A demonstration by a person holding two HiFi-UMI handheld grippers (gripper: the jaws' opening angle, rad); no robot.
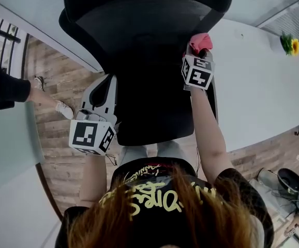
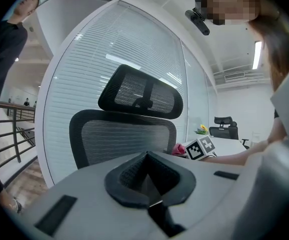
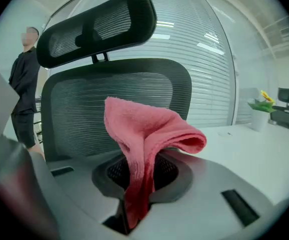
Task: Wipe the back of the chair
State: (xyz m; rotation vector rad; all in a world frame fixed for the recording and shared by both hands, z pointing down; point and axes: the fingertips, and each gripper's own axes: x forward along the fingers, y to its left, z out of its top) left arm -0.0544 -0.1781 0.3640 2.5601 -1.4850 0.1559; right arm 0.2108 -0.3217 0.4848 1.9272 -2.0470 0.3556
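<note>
A black mesh office chair stands in front of me, its backrest point(image 1: 154, 40) point(image 2: 122, 136) point(image 3: 114, 101) topped by a headrest point(image 2: 140, 95) point(image 3: 97, 26). My right gripper point(image 1: 201, 51) point(image 3: 139, 184) is shut on a pink cloth point(image 1: 200, 40) point(image 3: 144, 129) point(image 2: 178, 148), which it holds at the right edge of the backrest. Whether the cloth touches the mesh I cannot tell. My left gripper point(image 1: 103, 84) point(image 2: 147, 181) hangs lower at the chair's left side, shut with nothing in it, and points at the backrest.
A long white table point(image 1: 263, 92) point(image 3: 254, 149) runs past the chair on the right, with a small sunflower plant point(image 1: 290, 44) point(image 3: 262, 103) on it. A person in black point(image 1: 4, 89) point(image 3: 27, 84) stands to the left on the wooden floor point(image 1: 61, 76). A curved glass wall with blinds point(image 2: 94, 59) lies behind the chair.
</note>
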